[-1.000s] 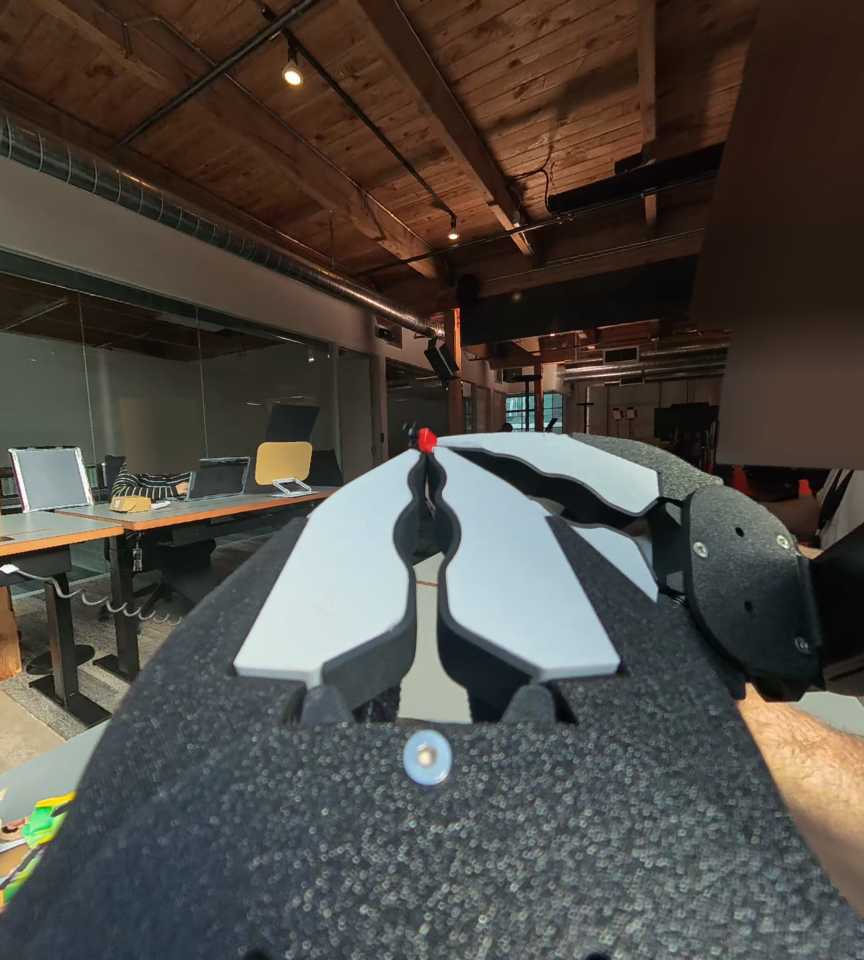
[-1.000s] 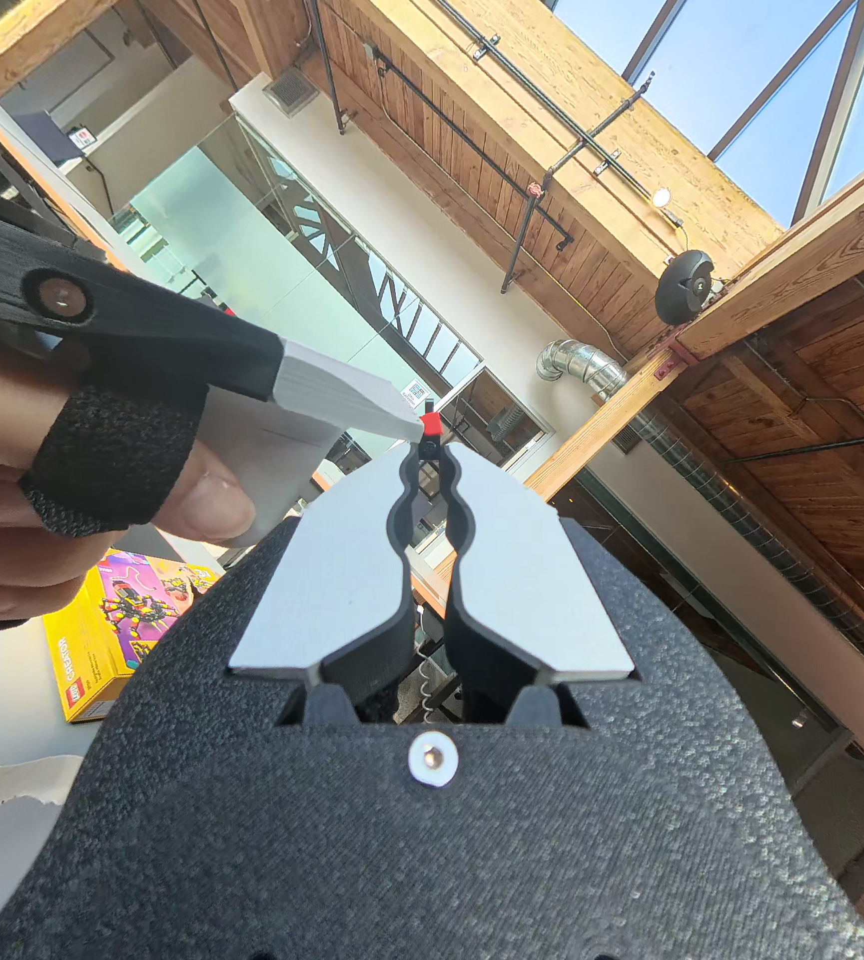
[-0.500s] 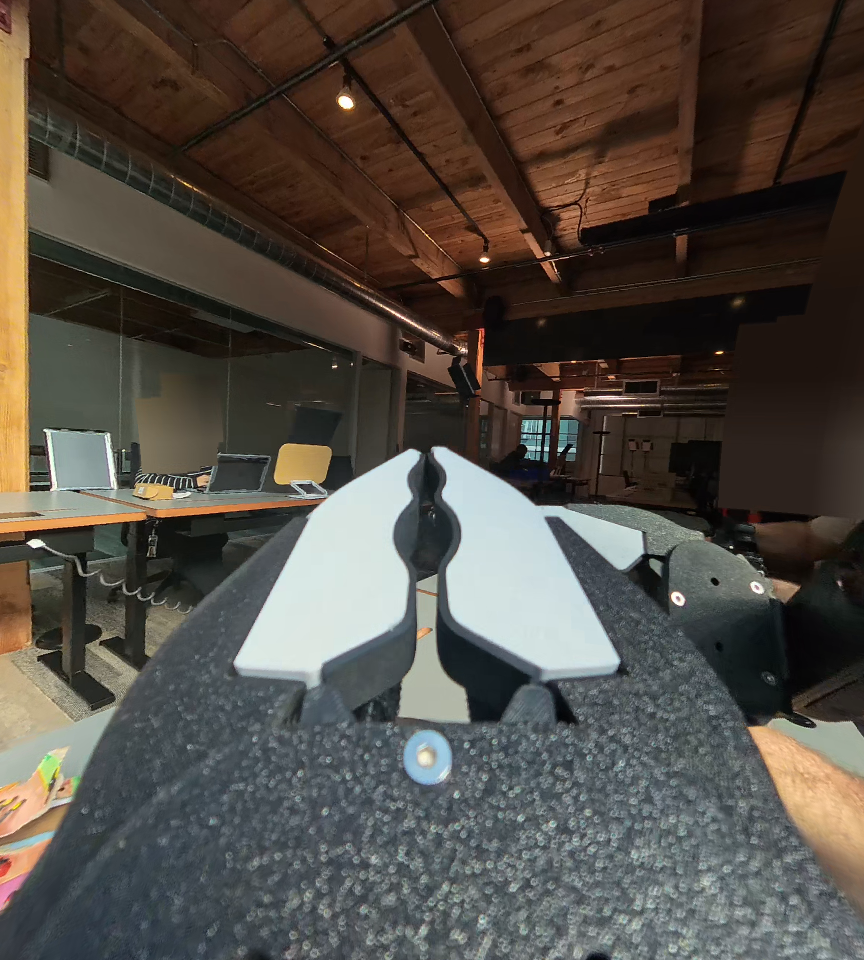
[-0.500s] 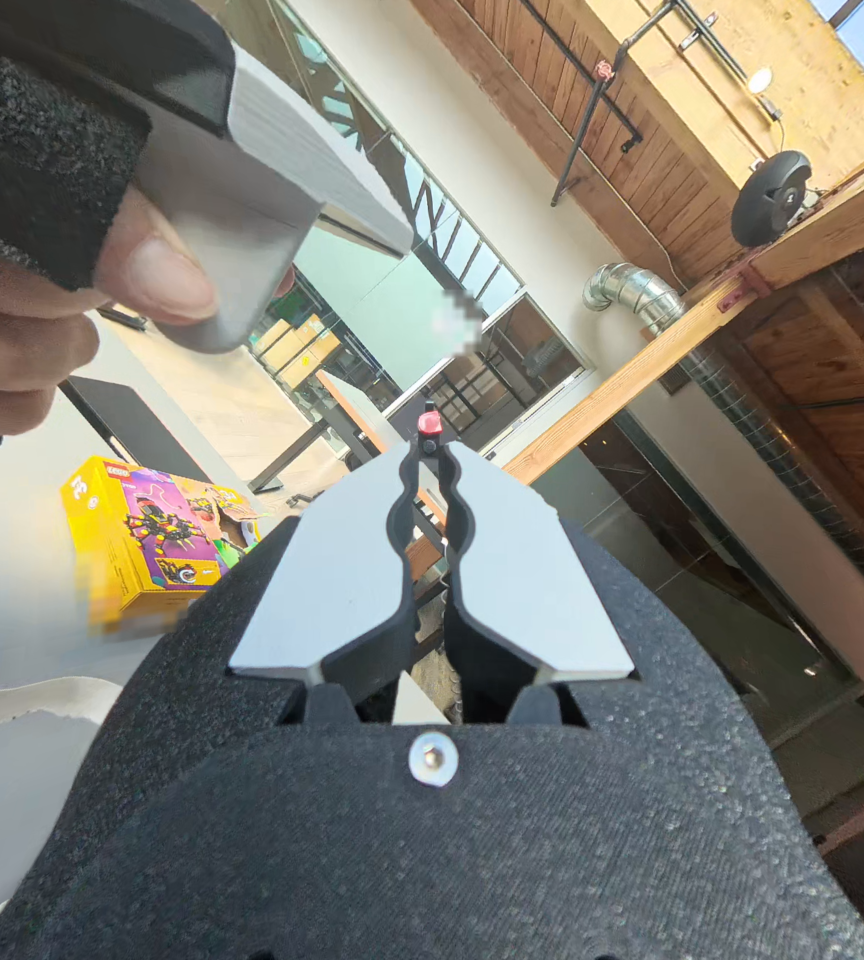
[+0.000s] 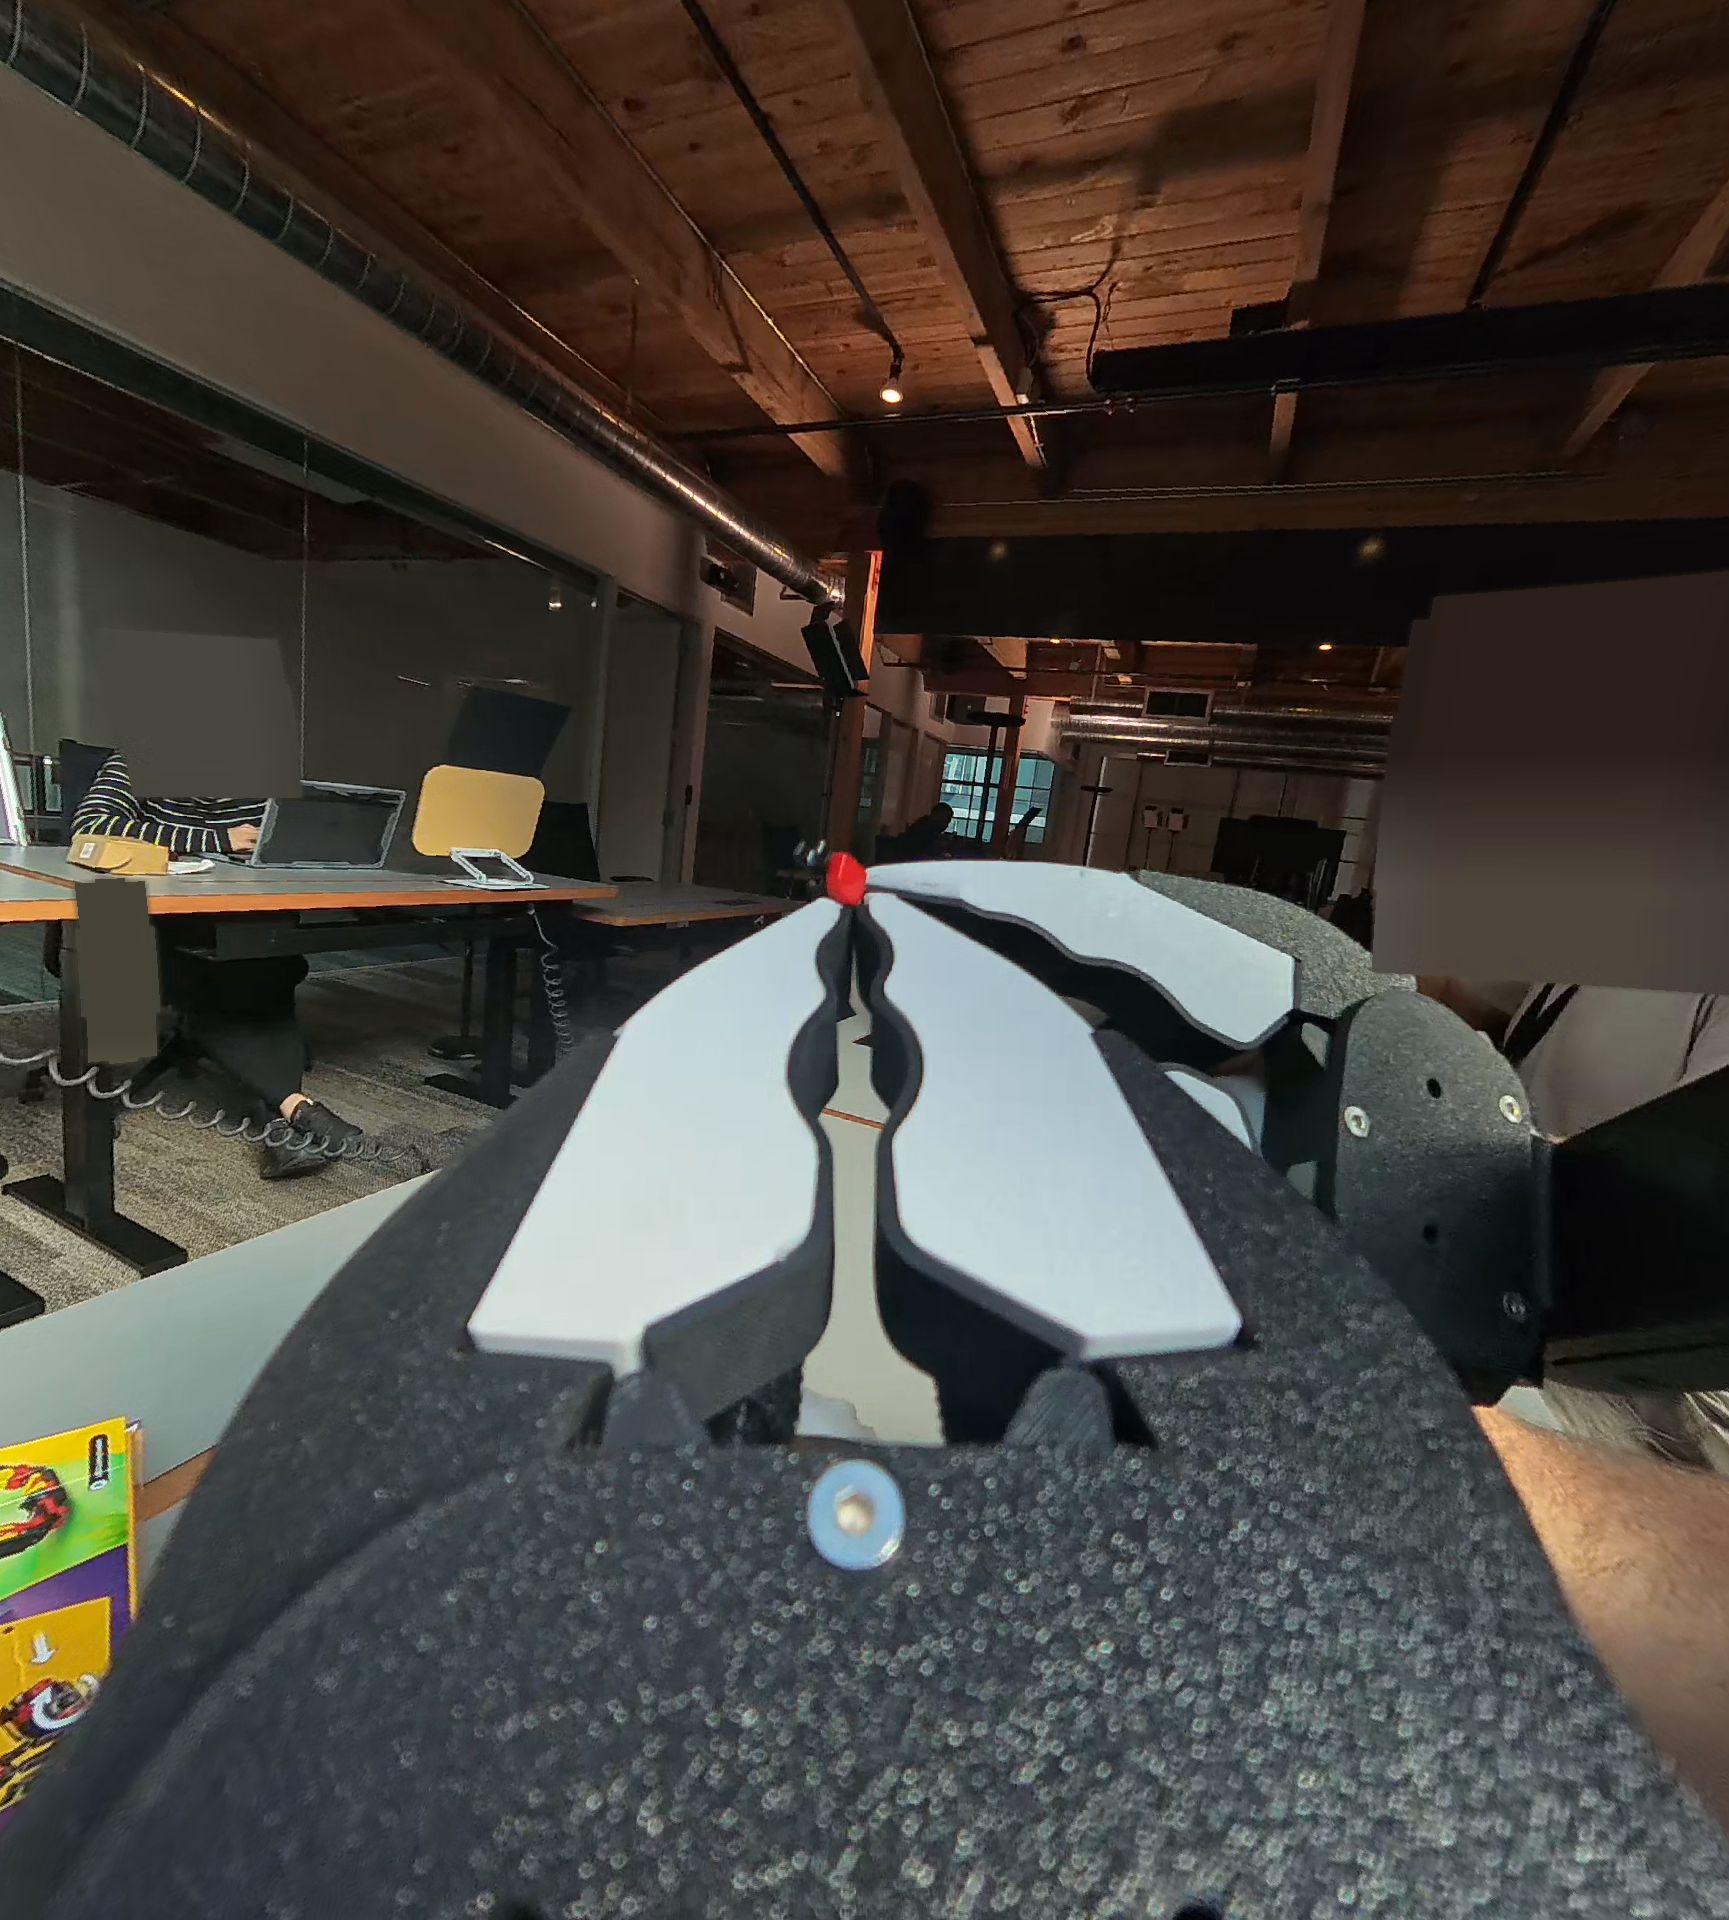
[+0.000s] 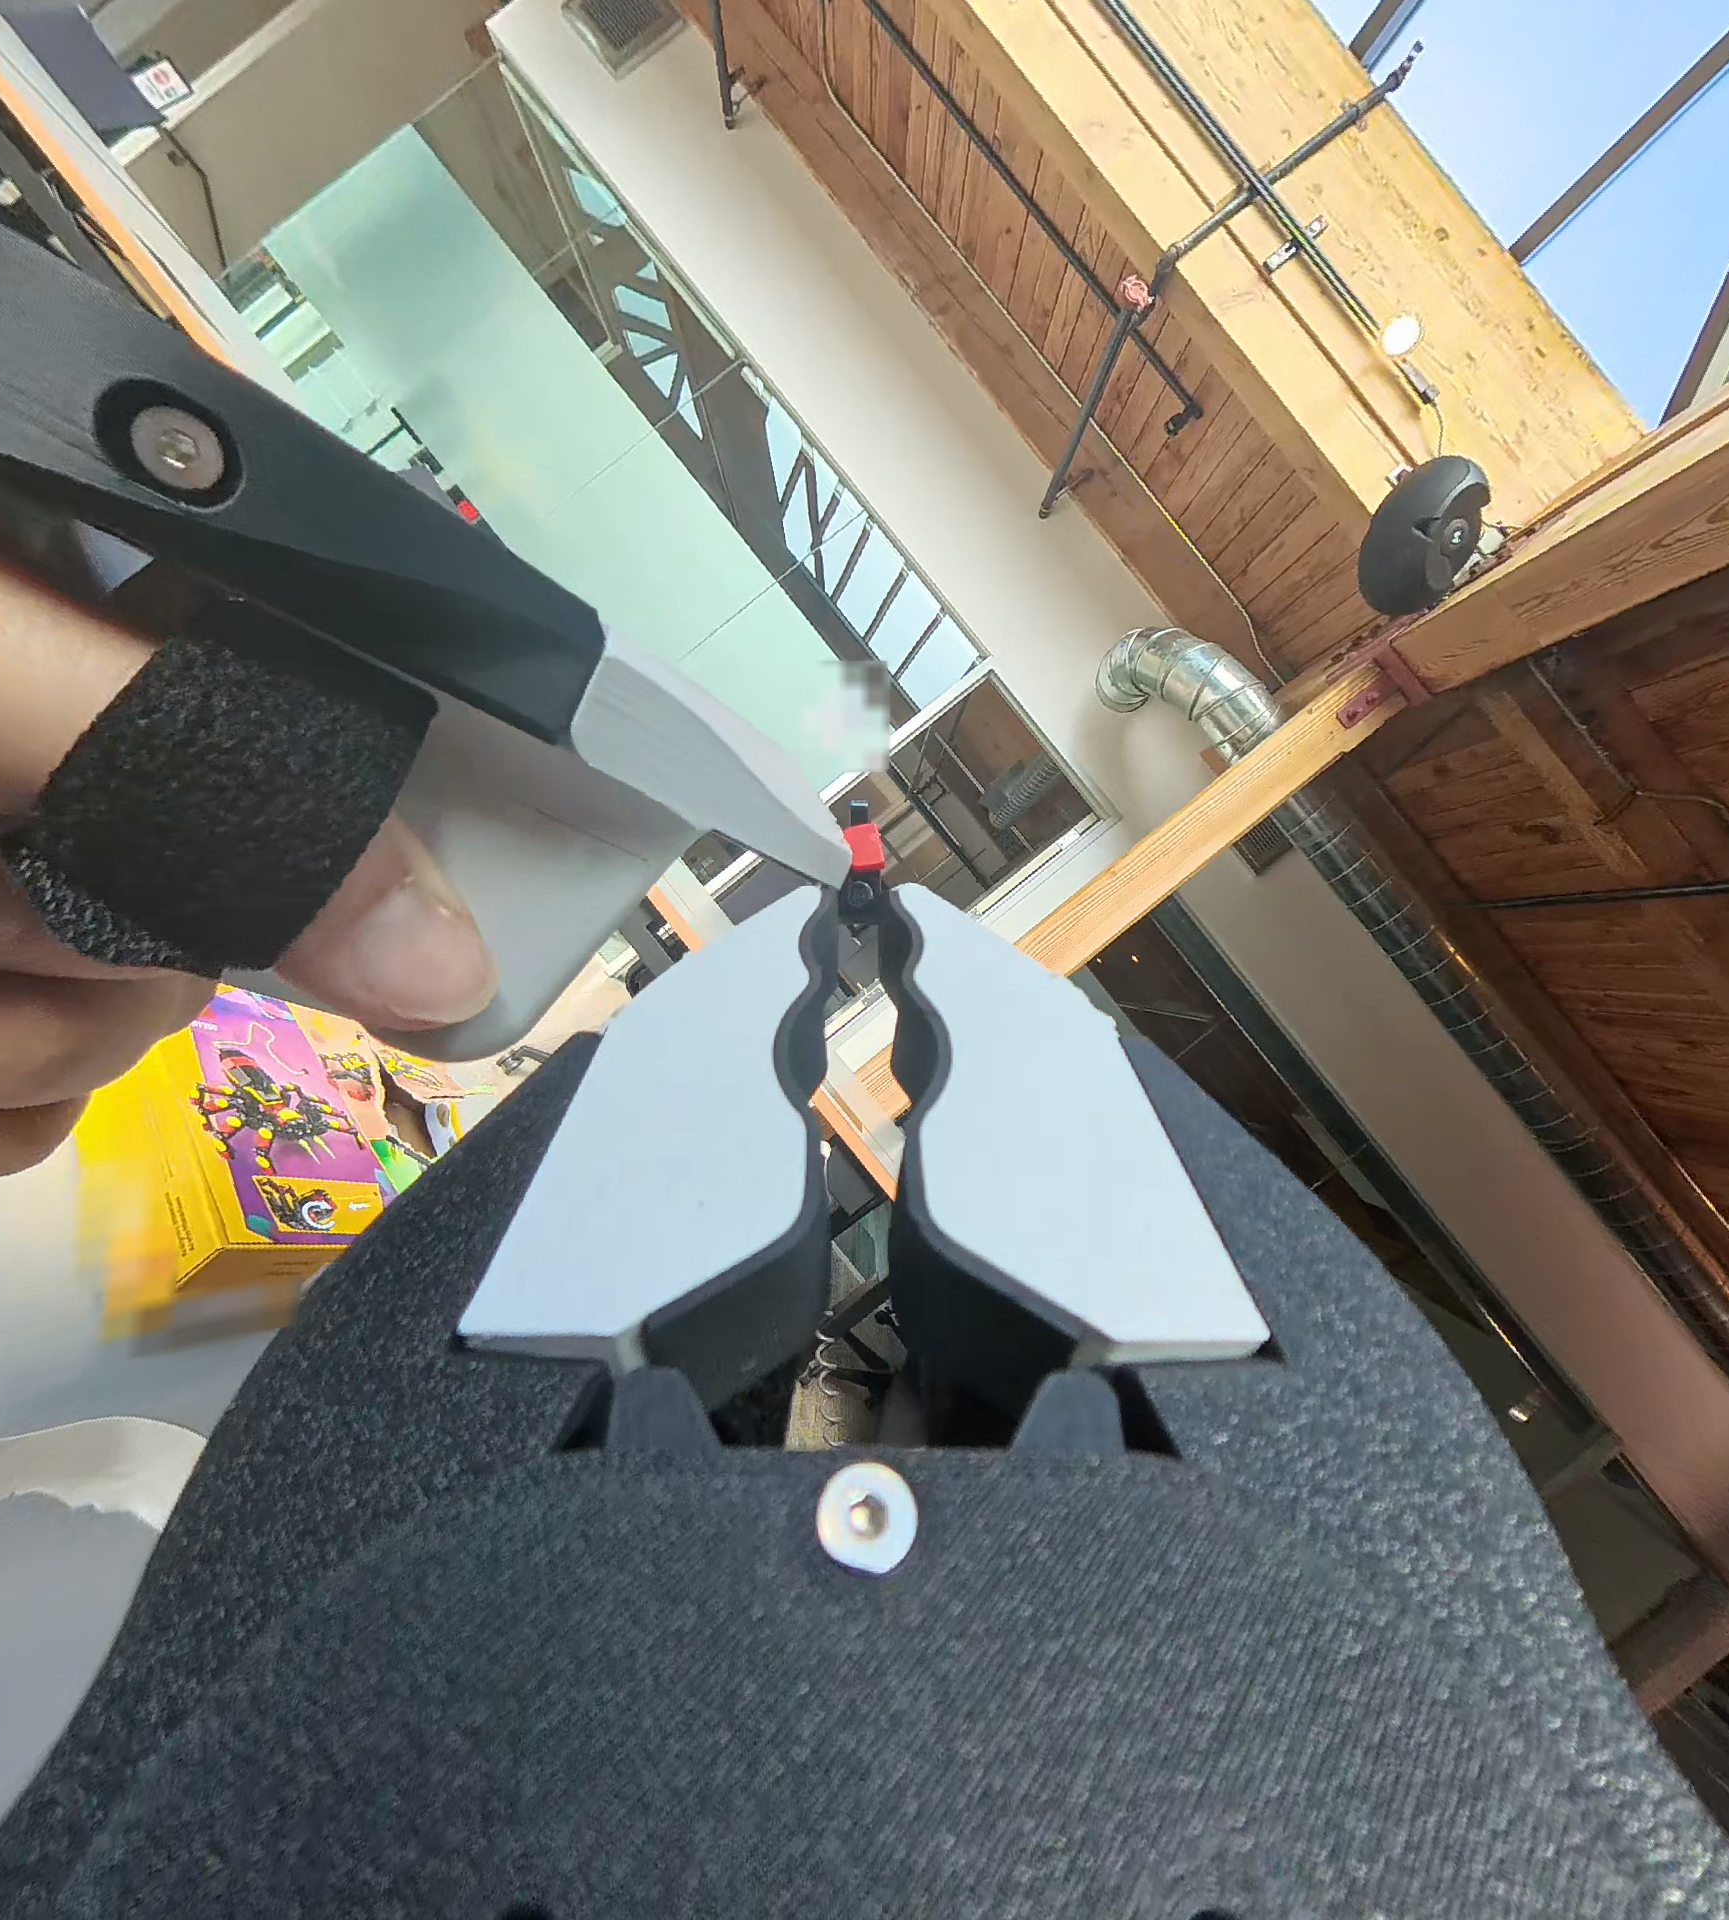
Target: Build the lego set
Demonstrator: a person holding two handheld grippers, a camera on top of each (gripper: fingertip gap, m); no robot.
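Here, your right gripper (image 6: pixel 862 902) pinches a small black-and-red Lego piece (image 6: pixel 862 847) at its fingertips, held up so your left gripper (image 5: pixel 847 906), fingers nearly closed and apparently empty, can press its tip against the red part from the side.

Black grainy gripper bodies, grey fingers (image 6: pixel 1036 1122), silver screw, black finger strap.

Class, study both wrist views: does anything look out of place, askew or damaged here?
Nothing looks damaged. One oddity: the right gripper pinches a tiny black-and-red lego piece in mid-air, above the table, with the left gripper tip against it. The yellow box stands tilted.
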